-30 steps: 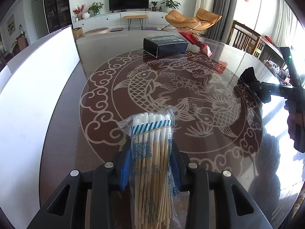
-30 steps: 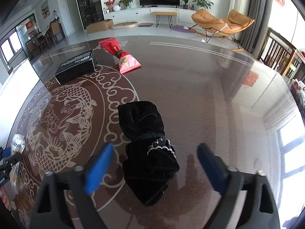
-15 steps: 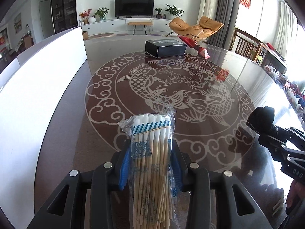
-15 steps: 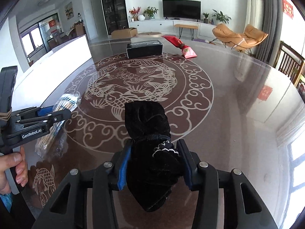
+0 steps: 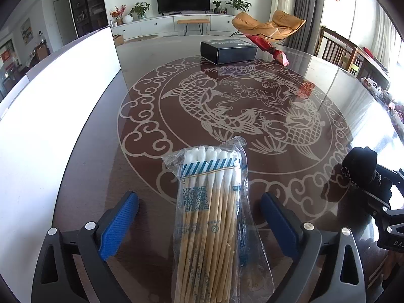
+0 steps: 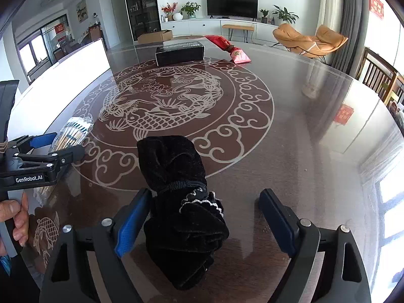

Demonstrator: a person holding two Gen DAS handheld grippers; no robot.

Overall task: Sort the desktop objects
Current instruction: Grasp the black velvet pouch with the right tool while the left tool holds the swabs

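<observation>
1. Both claws stood spread wide over a dark glossy tabletop printed with a pale fish-and-cloud design, each having just been opening.
2. Left claw: its blue pads sat well apart on either side of a clear bag of cotton swabs — neither pad touched the bag, which lay flat on the tabletop between them, white tips pointing away from the camera.
3. Right claw: its blue pads were also spread, with a black velvet pouch lying on the tabletop between them. The left pad sat just beside the pouch; whether it touched could not be told. The right pad stood clearly apart from it.
4. In the right wrist view, the left claw showed at the left edge, gripped by a person's hand, with the swab bag under it.
5. In the left wrist view, the pouch and part of the right claw showed at the right edge — so the two items lay near each other along the near side of the tabletop.
6. At the far side of the tabletop rested a black box, and just beside it a red and pink packet.
7. A white board stood along the left side of the tabletop.
</observation>
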